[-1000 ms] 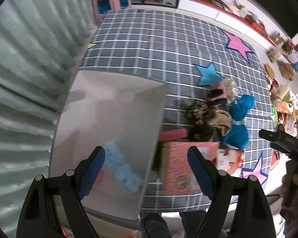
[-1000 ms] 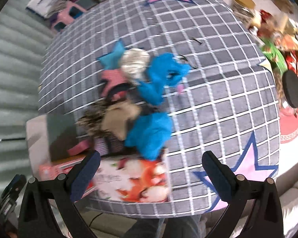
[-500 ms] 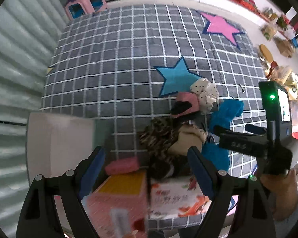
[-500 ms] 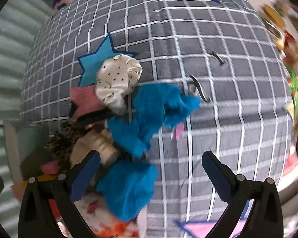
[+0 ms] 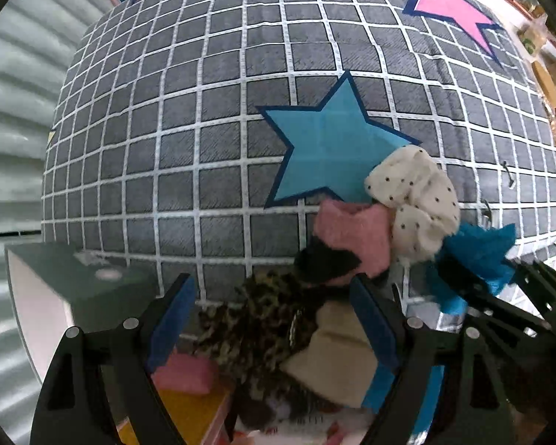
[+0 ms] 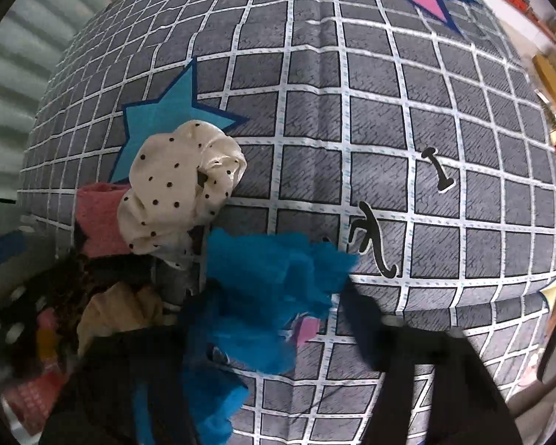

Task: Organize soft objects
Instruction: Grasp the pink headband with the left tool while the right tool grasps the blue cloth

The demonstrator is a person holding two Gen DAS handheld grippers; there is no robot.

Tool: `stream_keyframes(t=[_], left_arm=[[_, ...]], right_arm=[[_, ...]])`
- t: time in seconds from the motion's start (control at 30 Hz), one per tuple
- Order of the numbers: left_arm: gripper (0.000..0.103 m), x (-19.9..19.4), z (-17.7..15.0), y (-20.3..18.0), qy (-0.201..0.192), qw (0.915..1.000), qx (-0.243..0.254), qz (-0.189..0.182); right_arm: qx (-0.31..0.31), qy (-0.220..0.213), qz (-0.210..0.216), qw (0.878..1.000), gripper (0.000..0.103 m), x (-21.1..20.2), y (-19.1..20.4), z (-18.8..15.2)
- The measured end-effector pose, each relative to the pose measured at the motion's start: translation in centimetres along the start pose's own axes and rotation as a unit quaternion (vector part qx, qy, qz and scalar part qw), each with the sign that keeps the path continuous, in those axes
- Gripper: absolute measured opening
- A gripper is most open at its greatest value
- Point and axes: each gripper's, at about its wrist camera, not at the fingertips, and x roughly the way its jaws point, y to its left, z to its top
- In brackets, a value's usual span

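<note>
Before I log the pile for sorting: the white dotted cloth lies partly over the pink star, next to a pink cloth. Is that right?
Not quite. The dotted cloth lies partly over the blue star, not the pink one, which is far off near the cover's top edge. The left wrist view shows this. The pink cloth is indeed right beside it.

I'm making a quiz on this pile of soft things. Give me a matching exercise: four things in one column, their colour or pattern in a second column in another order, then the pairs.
Things:
1. Fuzzy cloth between the right claw's fingers
2. Crumpled fabric on the printed star
3. Printed star
4. Scrunchie between the left claw's fingers

Looks:
A. leopard print
B. cream with black dots
C. bright blue, fluffy
D. flat teal with a dark outline

Pairs: 1-C, 2-B, 3-D, 4-A
</note>
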Motion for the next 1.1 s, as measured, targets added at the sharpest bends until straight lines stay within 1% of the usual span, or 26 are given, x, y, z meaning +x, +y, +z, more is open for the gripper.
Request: stream_keyframes(t=[0.1, 0.13, 0.23, 0.27, 0.37, 0.4, 0.47, 0.57, 0.67, 0.73, 0.77, 0.8, 0.83, 0.87, 0.93, 1.07, 1.1], left_arm=[[0.087, 1.4, 0.7, -0.5, 0.014, 0.9998, 0.008, -0.006], [0.087, 2.0, 0.9, -0.5, 0.022, 0.9996, 0.007, -0.015], [0.081, 3.1, 1.5, -0.6, 0.041, 0.9977, 0.003, -0.054], [0.081, 3.3, 1.6, -0.8, 0.044, 0.9973, 0.004, -0.059], [0.081, 3.3, 1.7, -1.0, 0.048, 0.9952, 0.010, -0.085], [0.081, 2.9, 1.5, -0.8, 0.046, 0.9936, -0.001, -0.103], [0.082, 2.0, 1.4, -0.8, 0.029, 0.9919, -0.015, -0.123], [0.082, 1.4, 1.1, -1.3, 0.015, 0.9931, -0.003, -0.117], [0.082, 2.1, 1.4, -2.6, 0.024, 0.9944, 0.014, -0.102], [0.082, 2.9, 1.7, -3.5, 0.030, 0.9942, 0.019, -0.102], [0.077, 3.2, 1.6, -3.9, 0.032, 0.9941, 0.021, -0.102], [0.067, 3.5, 1.7, -4.2, 0.034, 0.9939, 0.023, -0.102], [0.040, 4.1, 1.5, -4.2, 0.039, 0.9934, 0.025, -0.105], [0.032, 4.6, 1.3, -3.9, 0.045, 0.9923, 0.024, -0.113], [0.022, 4.6, 1.0, -4.2, 0.036, 0.9929, 0.018, -0.112], [0.021, 2.3, -0.2, -3.9, 0.000, 0.9956, 0.023, -0.091], [0.021, 1.7, 0.1, -3.9, -0.006, 0.9957, 0.020, -0.090]], right_arm=[[0.008, 0.004, 0.022, 1.000, 0.043, -0.7, -1.4, -0.5], [0.013, 0.003, 0.029, 0.999, 0.043, -1.1, -2.1, -0.6], [0.032, -0.002, 0.048, 0.998, 0.043, -2.3, -3.7, -0.9], [0.040, -0.004, 0.054, 0.998, 0.043, -2.7, -4.2, -1.1], [0.056, -0.006, 0.065, 0.996, 0.043, -4.0, -5.1, -2.4], [0.060, -0.006, 0.068, 0.996, 0.043, -4.3, -5.3, -3.0], [0.071, -0.006, 0.074, 0.995, 0.043, -5.0, -5.9, -3.7], [0.084, -0.005, 0.084, 0.993, 0.043, -5.5, -6.3, -4.2], [0.086, -0.003, 0.088, 0.992, 0.043, -5.4, -6.4, -4.2], [0.089, -0.003, 0.089, 0.992, 0.043, -5.3, -6.1, -4.3], [0.090, -0.004, 0.090, 0.992, 0.043, -5.2, -5.9, -4.4], [0.092, -0.004, 0.091, 0.992, 0.043, -5.1, -5.6, -4.4], [0.093, -0.005, 0.092, 0.991, 0.043, -5.2, -5.5, -4.6], [0.093, -0.005, 0.092, 0.991, 0.043, -5.3, -5.5, -4.7], [0.094, -0.006, 0.093, 0.991, 0.043, -5.6, -5.6, -5.1], [0.103, -0.009, 0.098, 0.990, 0.043, -6.4, -6.0, -5.7], [0.104, -0.012, 0.099, 0.989, 0.043, -6.9, -6.4, -6.2]])
